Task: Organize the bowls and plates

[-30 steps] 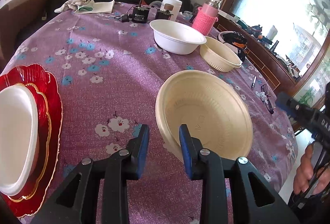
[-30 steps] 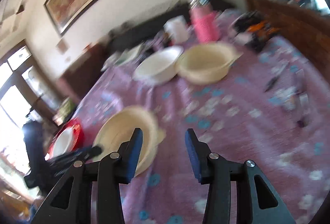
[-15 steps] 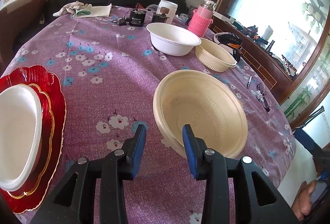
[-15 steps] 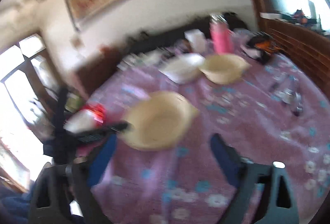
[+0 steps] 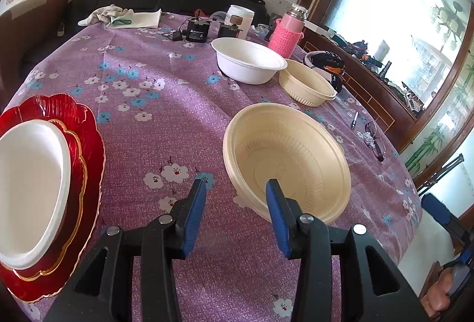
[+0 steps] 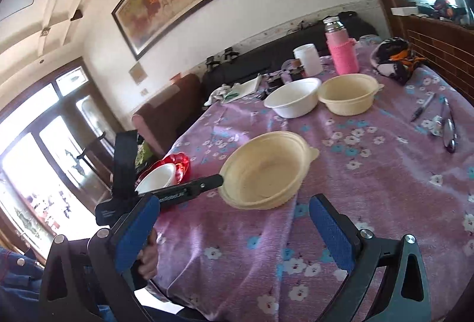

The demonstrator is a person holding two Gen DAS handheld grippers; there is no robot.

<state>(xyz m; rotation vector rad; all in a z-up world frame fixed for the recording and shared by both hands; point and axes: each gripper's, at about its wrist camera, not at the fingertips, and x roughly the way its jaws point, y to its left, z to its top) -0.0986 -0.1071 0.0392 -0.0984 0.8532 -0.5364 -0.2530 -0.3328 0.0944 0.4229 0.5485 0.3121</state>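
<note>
Now, step in hand: freeing the large cream bowl [image 5: 286, 156] from the left gripper [image 5: 234, 203]; a judgement only.
Bowl's place: flat on the purple flowered tablecloth [image 5: 166, 114], toward the near edge of the tabletop, right of middle in the left wrist view.
Left fingers: opening; near rim of the bowl between them, right pad inside the bowl, left pad outside; pads look clear of the rim, though contact on the inner side cannot be ruled out.
Right gripper [image 6: 237, 230]: spread fully, nothing between the fingers, back over the near edge of the tabletop, apart from the bowl.
Doing it well: widen further before drawing back, then lift clear along the rim without dragging the light bowl.
Other bowls: white bowl [image 5: 248, 59] and smaller cream bowl [image 5: 306, 86] touching or nearly so, toward the far right edge.
Plates: white plate [image 5: 32, 185] stacked on red plates [image 5: 86, 144] at the near left edge.
Next likely: nesting the bowls; risk of tipping when gripped by one thin rim.
</note>
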